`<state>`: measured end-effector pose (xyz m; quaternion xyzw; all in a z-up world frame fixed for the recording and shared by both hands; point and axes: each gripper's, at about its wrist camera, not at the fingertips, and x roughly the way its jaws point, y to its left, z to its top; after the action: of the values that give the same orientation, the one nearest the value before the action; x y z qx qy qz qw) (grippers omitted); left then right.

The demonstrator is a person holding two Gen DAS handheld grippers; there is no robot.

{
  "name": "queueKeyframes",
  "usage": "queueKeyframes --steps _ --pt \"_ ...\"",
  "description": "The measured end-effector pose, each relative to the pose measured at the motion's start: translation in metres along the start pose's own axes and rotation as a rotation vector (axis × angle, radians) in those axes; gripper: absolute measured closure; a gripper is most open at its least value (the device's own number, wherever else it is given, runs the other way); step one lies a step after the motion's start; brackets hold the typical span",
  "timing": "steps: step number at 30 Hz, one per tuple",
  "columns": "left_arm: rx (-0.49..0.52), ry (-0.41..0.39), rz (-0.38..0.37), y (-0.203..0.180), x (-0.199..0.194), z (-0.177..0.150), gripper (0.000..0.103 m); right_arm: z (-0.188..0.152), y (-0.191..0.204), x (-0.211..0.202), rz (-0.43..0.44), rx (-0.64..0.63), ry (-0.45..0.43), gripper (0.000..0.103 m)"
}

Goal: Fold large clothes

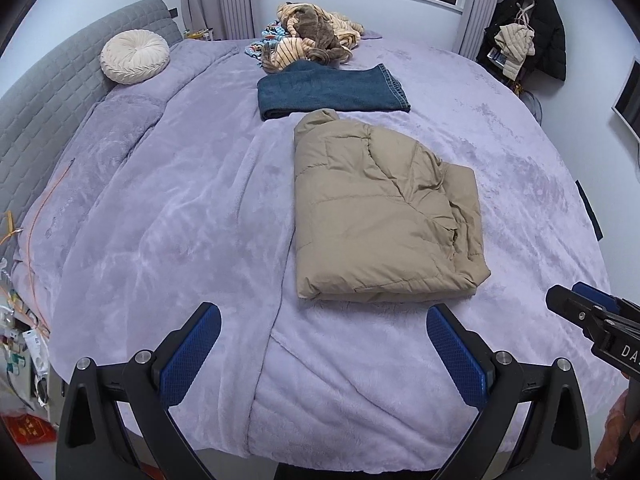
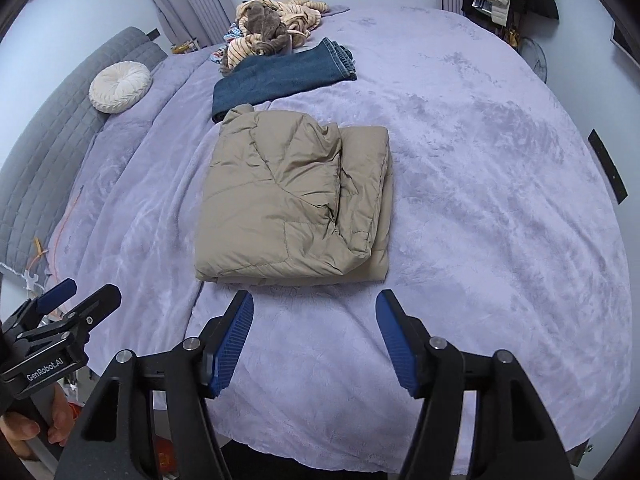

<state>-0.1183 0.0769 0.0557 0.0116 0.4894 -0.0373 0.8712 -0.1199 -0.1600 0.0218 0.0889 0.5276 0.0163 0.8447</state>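
Judged as the step just after the last fold of the beige puffer jacket (image 2: 292, 196), lying folded mid-bed on the lilac blanket (image 2: 480, 184) beside folded jeans (image 2: 280, 76); left gripper (image 1: 324, 344) and right gripper (image 2: 314, 340) with fingers apart, empty; next, probably fetching the striped pile (image 1: 316, 36).

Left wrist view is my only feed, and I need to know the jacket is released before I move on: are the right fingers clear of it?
Observer: Yes. The right gripper is open with only the bedspread showing between its fingers. The tan jacket lies just beyond the tips, untouched.
Operator: How does my left gripper look from outside?
Observer: The left gripper is off to the left of the jacket's near corner, by the bed's edge, apart from it.
Operator: Is its handle in view?
Observer: Yes, a hand grips the handle below it.
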Motion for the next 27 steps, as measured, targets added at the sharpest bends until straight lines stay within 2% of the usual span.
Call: queueKeyframes --steps 2,4,11,13,14,17,27 --pt "0.006 -0.015 0.000 0.003 -0.006 0.003 0.000 0.001 0.004 -0.007 0.002 -0.006 -0.016 0.032" --pt "0.017 -0.027 -0.001 0.006 -0.010 0.008 0.000 0.002 0.009 -0.013 -0.017 -0.006 -0.045 0.022" --pt "0.023 -0.063 0.001 0.020 -0.023 0.025 0.000 0.013 0.026 -0.026 -0.050 0.013 -0.105 0.015" --pt "0.024 -0.068 0.010 0.024 -0.025 0.029 0.000 0.017 0.031 -0.030 -0.063 0.012 -0.127 0.002" --pt "0.023 -0.070 0.016 0.025 -0.026 0.031 0.000 0.018 0.032 -0.032 -0.069 0.011 -0.139 0.000" --pt "0.013 -0.075 0.010 0.031 -0.028 0.035 0.000 0.022 0.039 -0.037 -0.098 -0.001 -0.178 0.000" --pt "0.022 -0.082 0.004 0.035 -0.030 0.040 0.000 0.028 0.048 -0.037 -0.103 0.005 -0.164 0.000"
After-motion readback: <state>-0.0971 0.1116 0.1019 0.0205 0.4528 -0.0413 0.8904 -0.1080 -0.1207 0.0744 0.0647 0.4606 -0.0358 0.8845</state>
